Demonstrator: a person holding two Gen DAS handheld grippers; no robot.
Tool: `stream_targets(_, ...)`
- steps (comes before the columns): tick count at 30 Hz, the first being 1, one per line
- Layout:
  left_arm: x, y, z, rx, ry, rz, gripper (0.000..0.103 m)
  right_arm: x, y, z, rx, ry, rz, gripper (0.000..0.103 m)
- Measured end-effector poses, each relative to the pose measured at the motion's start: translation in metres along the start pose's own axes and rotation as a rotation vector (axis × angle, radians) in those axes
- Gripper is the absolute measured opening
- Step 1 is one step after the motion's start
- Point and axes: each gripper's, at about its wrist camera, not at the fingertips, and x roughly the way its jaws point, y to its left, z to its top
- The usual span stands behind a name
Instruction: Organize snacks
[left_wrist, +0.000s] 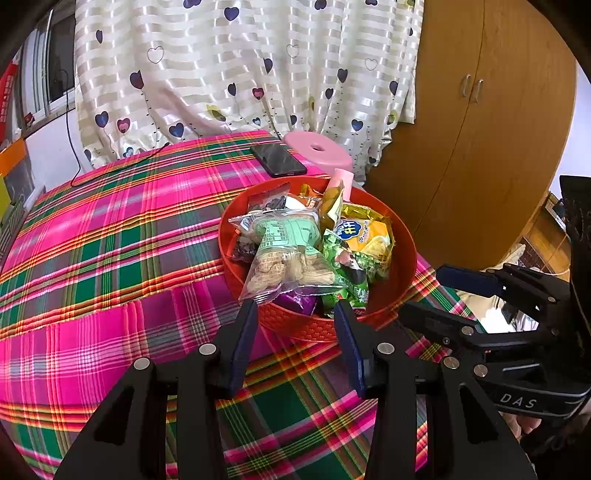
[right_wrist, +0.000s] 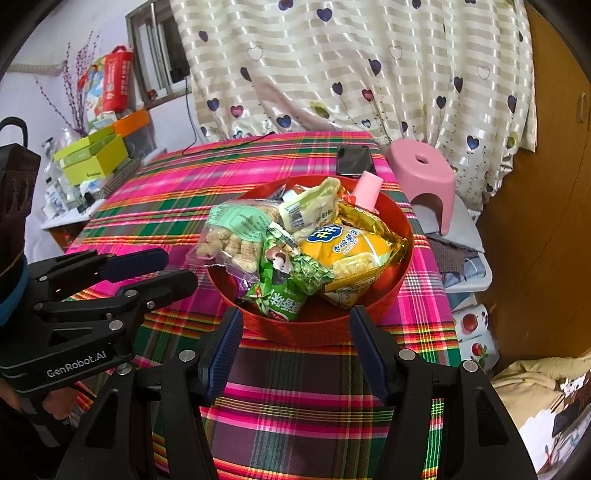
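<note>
Nearest, the left gripper (left_wrist: 295, 314) and right gripper (right_wrist: 295, 321) hover with jaws parted and nothing between them, just short of the red bowl (right_wrist: 391, 291). The bowl sits toward the right edge of the plaid-covered table (left_wrist: 110, 258), heaped with snack packets (left_wrist: 295, 254). No packet lies loose on the cloth, so the gathering looks done or nearly so. Beyond, a phone (left_wrist: 279, 159) rests near the far edge.

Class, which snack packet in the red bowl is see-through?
The clear packet with the mint-green label: you see pale biscuits inside it; the others are opaque.
</note>
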Motion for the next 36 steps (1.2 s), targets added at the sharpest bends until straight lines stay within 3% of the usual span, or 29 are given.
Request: stream_targets(36,0.001,-0.002,0.001,0.022,0.004,0.001,0.044,0.010,-0.006,-0.004,-0.002,0.020,0.001,0.060)
